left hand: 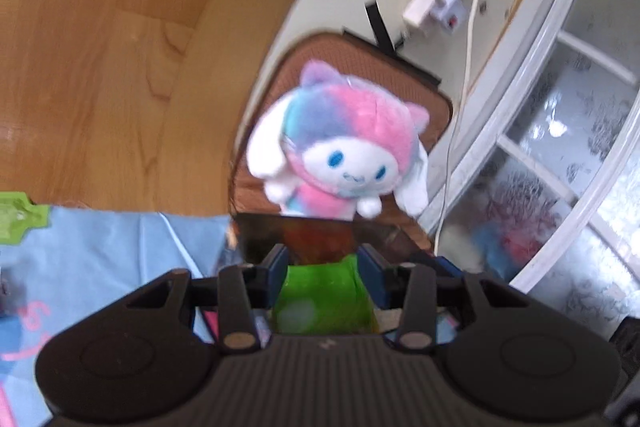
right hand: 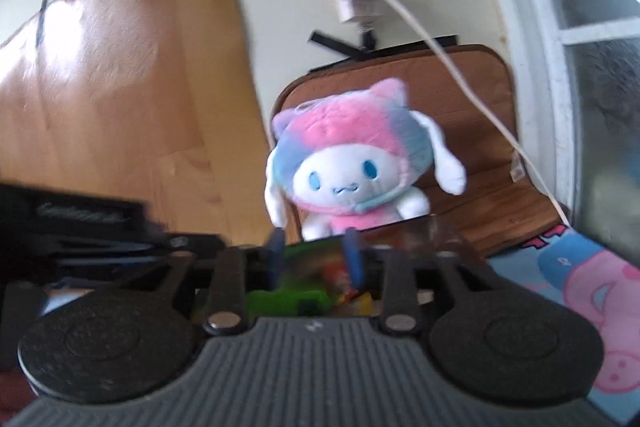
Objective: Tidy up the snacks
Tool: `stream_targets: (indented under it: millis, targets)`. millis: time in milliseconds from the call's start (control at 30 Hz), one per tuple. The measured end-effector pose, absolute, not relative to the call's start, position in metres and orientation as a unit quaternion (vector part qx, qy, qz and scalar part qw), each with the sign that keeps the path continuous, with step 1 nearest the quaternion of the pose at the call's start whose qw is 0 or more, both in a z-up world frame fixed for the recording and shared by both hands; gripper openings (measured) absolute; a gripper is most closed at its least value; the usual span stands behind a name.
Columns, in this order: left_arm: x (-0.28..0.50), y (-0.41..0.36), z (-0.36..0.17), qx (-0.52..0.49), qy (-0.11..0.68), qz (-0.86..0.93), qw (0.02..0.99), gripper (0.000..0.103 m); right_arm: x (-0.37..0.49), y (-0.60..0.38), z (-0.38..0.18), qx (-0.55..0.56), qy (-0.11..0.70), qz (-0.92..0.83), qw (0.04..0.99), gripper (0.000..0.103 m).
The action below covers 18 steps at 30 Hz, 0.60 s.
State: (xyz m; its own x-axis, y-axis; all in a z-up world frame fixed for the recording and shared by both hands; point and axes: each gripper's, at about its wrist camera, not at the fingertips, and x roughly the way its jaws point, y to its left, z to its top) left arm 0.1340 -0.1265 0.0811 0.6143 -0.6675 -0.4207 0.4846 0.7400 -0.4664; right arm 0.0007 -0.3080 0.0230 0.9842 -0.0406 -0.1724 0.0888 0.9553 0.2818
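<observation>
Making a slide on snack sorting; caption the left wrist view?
Left gripper straddling a green snack packet, plush toy seated on a brown chair ahead.

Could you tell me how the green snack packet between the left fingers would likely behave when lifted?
The green snack packet looks like thin glossy film, so probably light, floppy and a bit slippery. The left gripper brackets it, though blur hides whether it grips.
</observation>
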Motion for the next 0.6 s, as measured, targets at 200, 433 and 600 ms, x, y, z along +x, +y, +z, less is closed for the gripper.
stream_targets:
  millis: [200, 433, 600]
  targets:
    - [0.105, -0.011, 0.069, -0.196, 0.246, -0.258, 0.913, 0.040, -0.008, -0.274, 0.036, 0.140, 0.074, 0.056, 0.986, 0.037]
    - [0.092, 0.134, 0.023, -0.265, 0.247, -0.080, 0.929, 0.040, 0.058, -0.184, 0.022, 0.142, 0.199, 0.203, 0.948, 0.037]
    - [0.098, 0.164, 0.003, -0.311, 0.256, -0.058, 0.914, 0.040, 0.146, -0.120, 0.012, 0.124, 0.284, 0.214, 0.926, 0.040]
